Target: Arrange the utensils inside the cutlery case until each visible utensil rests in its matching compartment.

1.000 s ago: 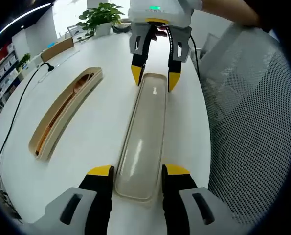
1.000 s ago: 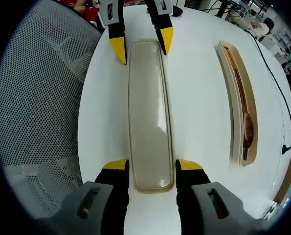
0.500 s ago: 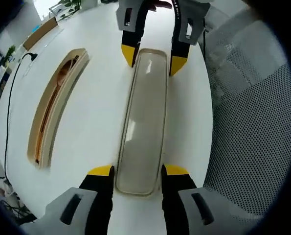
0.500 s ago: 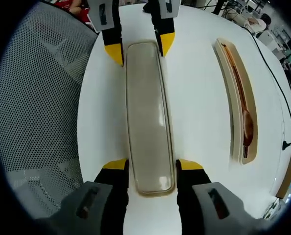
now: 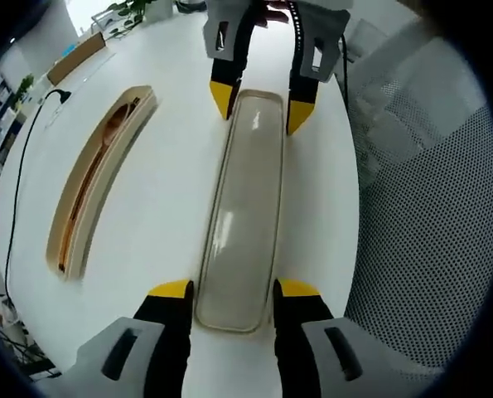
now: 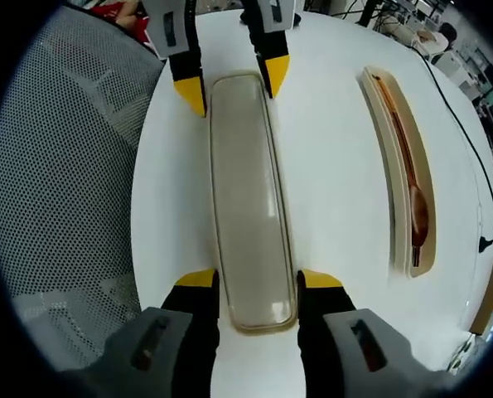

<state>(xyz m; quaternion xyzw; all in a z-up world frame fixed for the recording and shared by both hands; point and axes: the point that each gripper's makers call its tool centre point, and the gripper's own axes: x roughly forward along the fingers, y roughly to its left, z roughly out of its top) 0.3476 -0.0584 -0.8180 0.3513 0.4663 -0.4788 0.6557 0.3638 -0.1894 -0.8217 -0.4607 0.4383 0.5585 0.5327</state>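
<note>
Left gripper view: my left gripper (image 5: 226, 289) clamps the near end of the translucent lid (image 5: 242, 211), lying on the white table (image 5: 167, 199); the right gripper (image 5: 258, 104) clamps its far end. The open case base (image 5: 97, 178), holding a wooden utensil (image 5: 105, 157), lies well apart.

Right gripper view: my right gripper (image 6: 250, 280) grips the lid (image 6: 246, 191); the left gripper (image 6: 229, 83) holds the opposite end. The case base (image 6: 405, 170) with its utensil (image 6: 410, 195) lies on the table (image 6: 329, 166).

A white table (image 5: 171, 182) carries a black cable (image 5: 18, 195), with a grey mesh chair (image 6: 60, 166) alongside.
</note>
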